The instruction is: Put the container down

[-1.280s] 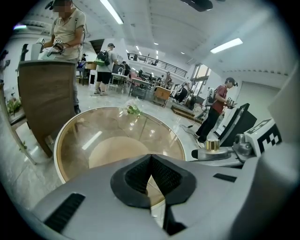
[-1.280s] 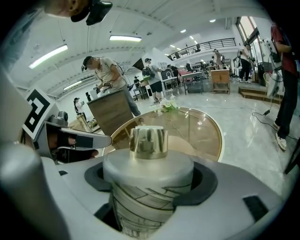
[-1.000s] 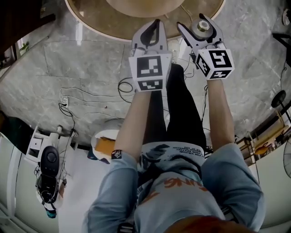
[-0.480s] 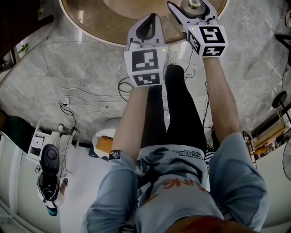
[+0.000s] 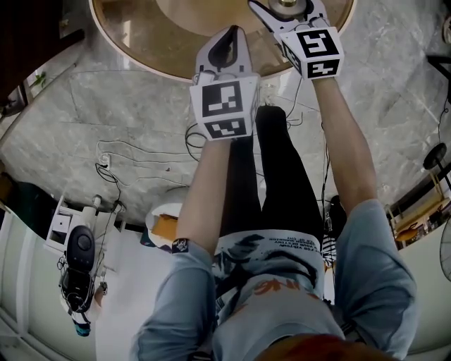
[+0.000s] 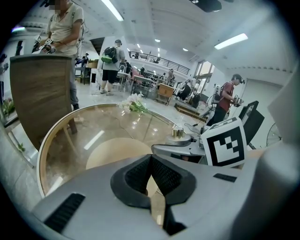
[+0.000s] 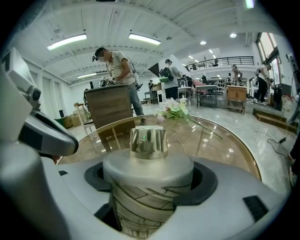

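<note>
Right gripper [image 7: 150, 185], jaws clamped round the lidded container [image 7: 147, 197], over the round glass surface [image 7: 220, 140]; contact with it not discernible. Left gripper [image 6: 151, 164] alongside, jaws pressed together, empty. Likely hazard: release before flat seating of the base, hence a drop, tipping, or chipped glass.

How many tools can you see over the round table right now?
2. The left tool, shut and empty, is over the table's near edge; the right tool is farther in, shut on the container. None appear hidden.
</note>
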`<action>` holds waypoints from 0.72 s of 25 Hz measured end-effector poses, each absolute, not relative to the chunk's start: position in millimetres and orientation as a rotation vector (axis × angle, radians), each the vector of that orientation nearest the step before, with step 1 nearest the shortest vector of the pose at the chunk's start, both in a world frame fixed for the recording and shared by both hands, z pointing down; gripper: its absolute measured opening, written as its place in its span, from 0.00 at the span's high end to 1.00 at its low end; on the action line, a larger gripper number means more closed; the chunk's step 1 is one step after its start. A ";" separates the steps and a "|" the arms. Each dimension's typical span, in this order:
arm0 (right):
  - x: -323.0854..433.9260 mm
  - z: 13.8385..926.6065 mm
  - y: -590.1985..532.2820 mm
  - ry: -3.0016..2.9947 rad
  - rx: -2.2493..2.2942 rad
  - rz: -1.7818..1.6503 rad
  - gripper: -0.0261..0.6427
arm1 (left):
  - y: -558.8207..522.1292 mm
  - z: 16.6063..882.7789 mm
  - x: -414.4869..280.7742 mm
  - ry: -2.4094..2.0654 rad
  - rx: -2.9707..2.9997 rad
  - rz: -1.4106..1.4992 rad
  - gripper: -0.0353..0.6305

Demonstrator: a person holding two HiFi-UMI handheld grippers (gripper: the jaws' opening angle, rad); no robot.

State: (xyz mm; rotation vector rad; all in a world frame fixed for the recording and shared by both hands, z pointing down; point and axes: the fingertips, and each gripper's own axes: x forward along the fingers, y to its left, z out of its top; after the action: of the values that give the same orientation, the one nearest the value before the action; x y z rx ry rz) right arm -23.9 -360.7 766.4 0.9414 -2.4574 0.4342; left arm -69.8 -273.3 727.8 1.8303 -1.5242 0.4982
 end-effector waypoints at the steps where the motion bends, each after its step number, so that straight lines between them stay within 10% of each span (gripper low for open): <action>1: -26.5 766.3 -359.6 -2.464 0.911 0.412 0.42 | -273.6 727.2 -69.2 -1.523 1.832 0.501 0.91; 18: -22.2 769.1 -344.1 -2.436 0.816 0.360 0.42 | -262.1 718.3 -68.8 -1.546 1.853 0.508 0.91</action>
State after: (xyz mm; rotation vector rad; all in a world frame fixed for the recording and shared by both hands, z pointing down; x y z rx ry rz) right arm -22.2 -344.1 769.1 0.8159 -2.4364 0.3601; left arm -68.8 -262.1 718.3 1.8529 -1.5465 0.5084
